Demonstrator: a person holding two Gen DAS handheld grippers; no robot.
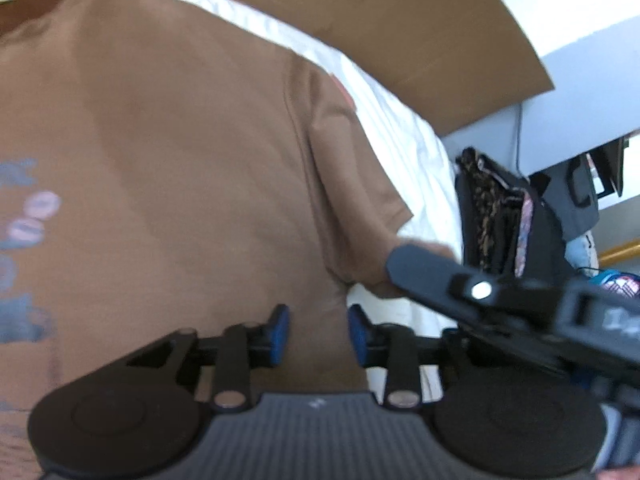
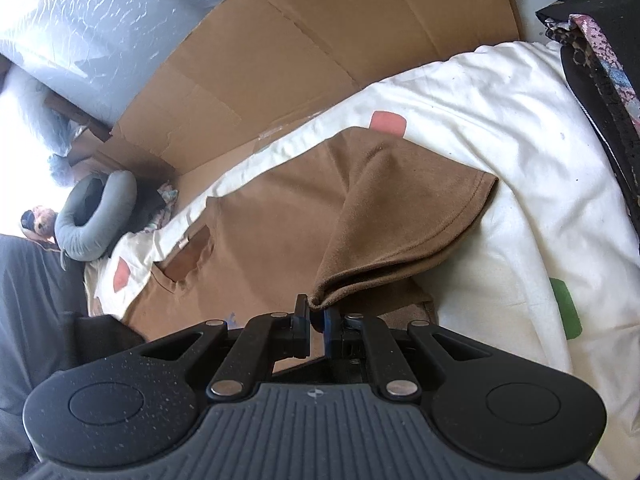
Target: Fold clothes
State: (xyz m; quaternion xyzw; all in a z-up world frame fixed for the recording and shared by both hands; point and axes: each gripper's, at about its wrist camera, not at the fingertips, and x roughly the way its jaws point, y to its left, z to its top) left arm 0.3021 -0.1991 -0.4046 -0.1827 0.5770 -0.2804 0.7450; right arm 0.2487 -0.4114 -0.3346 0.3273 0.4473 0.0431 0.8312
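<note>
1. Right tool (image 2: 317, 322), low centre of its frame, is clenched on the sleeve hem of the brown cotton T-shirt (image 2: 280, 216).
2. Shirt lies spread on a white sheet (image 2: 500, 128), stretching toward upper left.
3. Left tool (image 1: 318, 336) hovers released over the shirt's side edge.

The left wrist view is being taken from close above the brown T-shirt (image 1: 180, 152), facing forward along the left gripper (image 1: 319, 334), and is somewhat blurred. The right gripper (image 1: 472, 280) is being caught at its right edge. The right wrist view is being aimed low across the white sheet (image 2: 500, 128) toward the cardboard (image 2: 320, 40). The shirt's sleeve (image 2: 400, 216), sheet and cardboard are being shared by both views.
</note>
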